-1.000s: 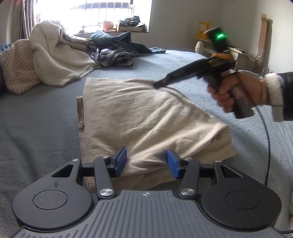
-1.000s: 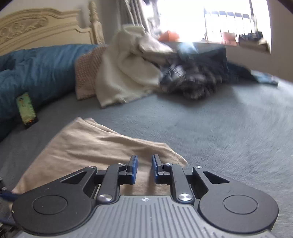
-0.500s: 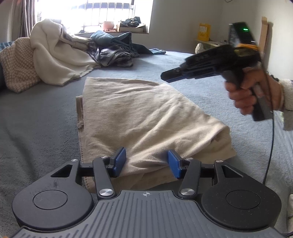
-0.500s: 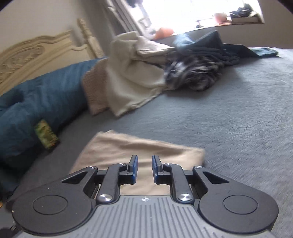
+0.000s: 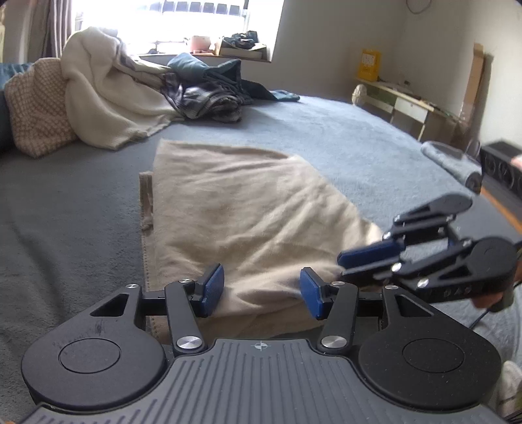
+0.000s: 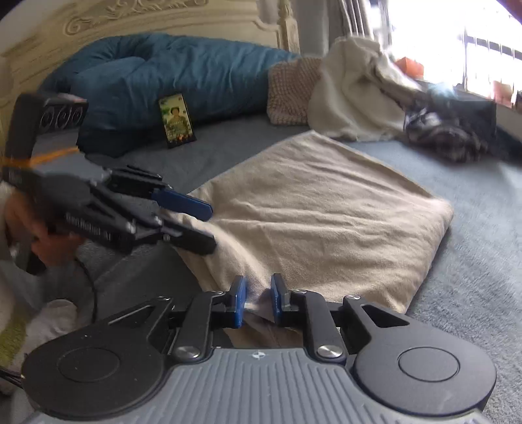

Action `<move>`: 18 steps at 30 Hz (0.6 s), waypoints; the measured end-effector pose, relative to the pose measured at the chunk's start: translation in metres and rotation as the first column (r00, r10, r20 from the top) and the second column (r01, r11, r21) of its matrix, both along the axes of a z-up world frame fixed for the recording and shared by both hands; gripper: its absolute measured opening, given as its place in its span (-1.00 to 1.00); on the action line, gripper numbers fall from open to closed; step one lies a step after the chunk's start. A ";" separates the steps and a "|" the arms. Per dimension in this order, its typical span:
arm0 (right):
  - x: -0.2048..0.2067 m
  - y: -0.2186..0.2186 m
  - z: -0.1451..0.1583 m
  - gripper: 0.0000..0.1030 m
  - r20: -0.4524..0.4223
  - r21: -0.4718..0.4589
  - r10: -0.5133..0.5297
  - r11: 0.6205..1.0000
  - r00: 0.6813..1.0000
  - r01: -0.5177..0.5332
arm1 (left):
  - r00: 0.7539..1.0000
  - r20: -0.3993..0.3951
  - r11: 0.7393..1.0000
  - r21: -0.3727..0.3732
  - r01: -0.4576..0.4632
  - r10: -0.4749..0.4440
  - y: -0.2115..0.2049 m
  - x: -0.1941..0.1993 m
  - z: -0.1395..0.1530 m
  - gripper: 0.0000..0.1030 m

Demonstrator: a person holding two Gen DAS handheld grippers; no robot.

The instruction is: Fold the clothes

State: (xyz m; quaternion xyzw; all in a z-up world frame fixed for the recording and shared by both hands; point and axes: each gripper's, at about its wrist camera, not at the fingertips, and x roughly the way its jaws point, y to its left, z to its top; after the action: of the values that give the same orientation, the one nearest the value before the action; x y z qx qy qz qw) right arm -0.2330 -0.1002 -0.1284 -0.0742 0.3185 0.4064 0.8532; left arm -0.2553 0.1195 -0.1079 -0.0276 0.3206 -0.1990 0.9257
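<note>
On the grey bed (image 5: 326, 137) a beige garment (image 5: 248, 215) is laid out, already folded into a thick rectangle. The left tongs (image 5: 261, 288) are held apart over its near edge; the right tongs (image 6: 257, 303) are nearly together, and whether cloth is pinched cannot be told. A further fold probably remains, and a heap of unfolded clothes (image 5: 208, 91) is left beyond

The folded garment (image 5: 248, 225) is laid mid-bed (image 5: 342, 140), with the heaped clothes (image 5: 137, 98) positioned behind it toward the window-side edge and the pillow (image 6: 163, 78) against the headboard (image 6: 163, 22).
</note>
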 end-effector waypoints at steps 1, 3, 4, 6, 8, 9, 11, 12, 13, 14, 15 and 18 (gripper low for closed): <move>0.001 0.000 0.001 -0.65 -0.008 0.005 -0.008 1.000 1.000 0.008 | 1.000 0.008 1.000 -0.022 -0.016 0.016 0.006 -0.001 0.006 0.01; 0.003 -0.001 0.002 -0.66 -0.026 0.013 -0.017 1.000 1.000 0.017 | 0.997 0.014 0.994 -0.078 -0.076 0.077 0.024 -0.003 0.016 0.01; 0.003 -0.001 0.002 -0.66 -0.025 0.013 -0.016 1.000 1.000 0.016 | 0.994 -0.001 0.988 -0.107 -0.107 0.108 0.034 -0.003 0.017 0.02; 0.001 0.000 0.003 -0.66 -0.016 0.009 -0.016 1.000 1.000 0.016 | 0.987 -0.069 0.978 -0.139 -0.154 0.145 0.047 0.003 0.013 0.02; 0.001 -0.001 0.002 -0.65 -0.018 0.014 -0.026 1.000 1.000 0.026 | 0.975 -0.163 0.974 -0.144 -0.174 0.150 0.053 0.011 0.000 0.02; 0.001 -0.002 0.001 -0.65 -0.021 0.019 -0.030 0.999 0.999 0.030 | 0.970 -0.195 0.973 -0.151 -0.177 0.147 0.053 0.014 -0.006 0.01; 0.000 -0.004 -0.001 -0.65 -0.026 0.024 -0.033 0.999 0.999 0.034 | 0.965 -0.213 0.966 -0.175 -0.190 0.152 0.052 0.018 -0.012 -0.02; 0.000 -0.003 -0.001 -0.65 -0.026 0.022 -0.033 0.999 0.999 0.033 | 0.965 -0.214 0.962 -0.191 -0.194 0.152 0.052 0.019 -0.012 -0.04; 0.001 -0.002 0.000 -0.65 -0.024 0.019 -0.033 0.999 0.999 0.033 | 0.966 -0.209 0.960 -0.202 -0.196 0.153 0.051 0.020 -0.010 -0.05; 0.000 -0.002 0.000 -0.65 -0.023 0.016 -0.033 0.999 0.999 0.034 | 0.969 -0.195 0.960 -0.204 -0.190 0.150 0.049 0.020 -0.008 -0.05; 0.000 -0.002 0.000 -0.65 -0.022 0.014 -0.034 0.999 0.999 0.035 | 0.973 -0.180 0.962 -0.203 -0.180 0.144 0.047 0.020 -0.005 -0.05; 0.000 -0.002 0.000 -0.65 -0.024 0.013 -0.041 0.999 0.999 0.041 | 0.978 -0.171 0.971 -0.185 -0.153 0.122 0.042 0.021 -0.003 -0.04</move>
State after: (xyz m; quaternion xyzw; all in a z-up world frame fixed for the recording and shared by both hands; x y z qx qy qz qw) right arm -0.2329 -0.1020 -0.1280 -0.0569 0.3275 0.3918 0.8579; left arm -0.2344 0.1618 -0.1111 -0.1570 0.3691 -0.1623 0.9015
